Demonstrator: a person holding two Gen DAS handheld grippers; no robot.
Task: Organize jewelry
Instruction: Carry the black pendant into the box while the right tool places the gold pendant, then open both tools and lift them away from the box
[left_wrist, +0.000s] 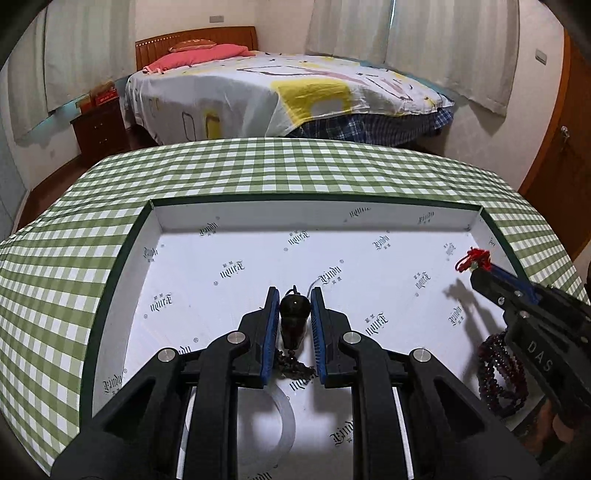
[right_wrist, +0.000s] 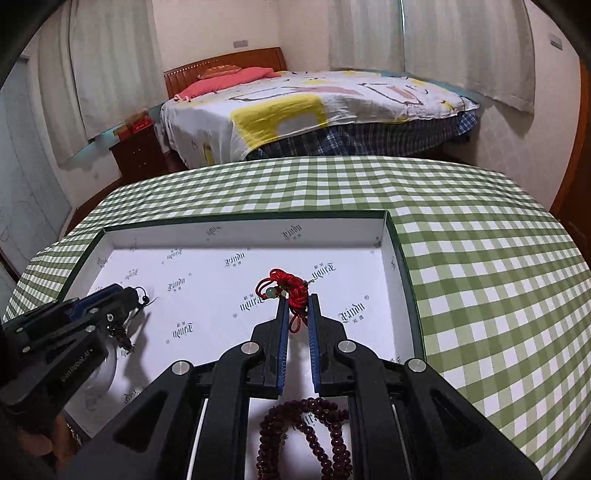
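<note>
A shallow white box (left_wrist: 184, 218) with a dark green rim sits on the checked table; it also shows in the right wrist view (right_wrist: 391, 236). My left gripper (left_wrist: 294, 295) is shut on a dark pendant (left_wrist: 293, 314) whose beaded cord (left_wrist: 295, 365) hangs to the box floor. My right gripper (right_wrist: 298, 301) is shut on a red knotted cord ornament (right_wrist: 291, 291) with a small green bead, held above the box's right part; it shows at the right of the left wrist view (left_wrist: 474, 260). A dark red bead strand (right_wrist: 314, 435) lies in the box near its front right.
A clear bangle (left_wrist: 284, 424) lies on the box floor under my left gripper. The green checked tablecloth (right_wrist: 480, 277) surrounds the box. A bed (left_wrist: 277, 96) and a dark nightstand (left_wrist: 98, 129) stand beyond the table.
</note>
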